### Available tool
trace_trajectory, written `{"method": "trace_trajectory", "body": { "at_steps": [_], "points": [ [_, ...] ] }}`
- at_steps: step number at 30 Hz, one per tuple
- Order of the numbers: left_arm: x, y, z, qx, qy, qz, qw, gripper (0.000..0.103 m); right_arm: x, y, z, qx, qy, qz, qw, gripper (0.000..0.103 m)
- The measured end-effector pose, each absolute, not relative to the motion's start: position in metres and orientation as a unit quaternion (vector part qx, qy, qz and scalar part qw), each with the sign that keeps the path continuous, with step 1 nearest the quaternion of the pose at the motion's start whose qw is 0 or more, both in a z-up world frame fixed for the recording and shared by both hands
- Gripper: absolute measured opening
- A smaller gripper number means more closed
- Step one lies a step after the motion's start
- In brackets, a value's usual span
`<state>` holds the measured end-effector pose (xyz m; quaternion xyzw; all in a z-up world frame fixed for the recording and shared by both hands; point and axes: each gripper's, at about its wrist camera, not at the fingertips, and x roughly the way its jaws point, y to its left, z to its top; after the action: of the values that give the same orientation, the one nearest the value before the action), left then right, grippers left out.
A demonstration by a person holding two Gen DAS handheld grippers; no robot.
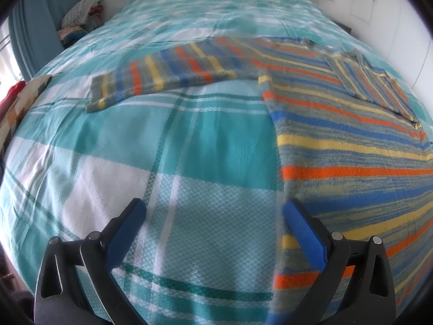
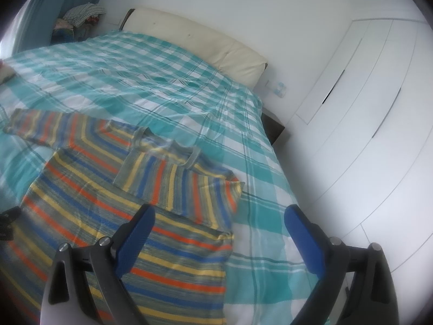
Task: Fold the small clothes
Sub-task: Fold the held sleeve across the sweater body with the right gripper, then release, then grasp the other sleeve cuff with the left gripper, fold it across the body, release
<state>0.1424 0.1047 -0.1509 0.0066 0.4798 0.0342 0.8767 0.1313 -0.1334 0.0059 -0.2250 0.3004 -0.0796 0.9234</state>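
Left gripper [image 1: 213,216]: jaws spread wide and empty, held low over the bedspread [image 1: 108,140], its right finger [image 1: 303,233] just at the left side edge of the striped sweater [image 1: 351,146]; whether it touches the knit cannot be told. Right gripper [image 2: 219,224]: jaws likewise wide apart and holding nothing, straddling the sweater's right side edge, with the left finger [image 2: 135,238] above the stripes and the right finger [image 2: 303,241] above bare bedspread [image 2: 259,243]. The sweater [image 2: 81,211] lies flat on the near part of the bed, toward its right edge, hem nearest the cameras. One sleeve [image 1: 162,78] stretches out to the left across the bedspread; the other sleeve [image 2: 184,187] is folded inward over the chest. A cream headboard [image 2: 197,43] stands at the far end of the bed, white cupboard doors [image 2: 365,103] run along its right side, and a heap of clothes [image 1: 81,16] sits beyond the far left corner beside a blue curtain [image 1: 35,27].
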Motion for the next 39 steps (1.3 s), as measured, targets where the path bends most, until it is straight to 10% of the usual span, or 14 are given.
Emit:
{"method": "trace_trajectory", "body": {
  "at_steps": [12, 24, 30, 32, 39],
  "points": [
    [0.134, 0.116, -0.145, 0.000, 0.483, 0.020, 0.875, 0.101, 0.112, -0.136, -0.011, -0.189, 0.314, -0.034, 0.930, 0.096],
    [0.237, 0.318, -0.107, -0.232, 0.471, 0.049, 0.850, 0.099, 0.066, -0.168, -0.054, -0.167, 0.365, -0.016, 0.916, 0.096],
    [0.283, 0.326, -0.142, -0.236, 0.507, 0.068, 0.826, 0.058, 0.047, -0.166, -0.059, -0.158, 0.377, -0.011, 0.913, 0.096],
    [0.289, 0.321, -0.148, -0.234, 0.513, 0.065, 0.824, 0.004, 0.042, -0.166, -0.061, -0.162, 0.377, -0.010, 0.912, 0.096],
    [0.292, 0.258, -0.060, -0.177, 0.444, 0.008, 0.879, 0.003, 0.030, -0.181, -0.064, -0.138, 0.374, -0.016, 0.917, 0.096]
  ]
}}
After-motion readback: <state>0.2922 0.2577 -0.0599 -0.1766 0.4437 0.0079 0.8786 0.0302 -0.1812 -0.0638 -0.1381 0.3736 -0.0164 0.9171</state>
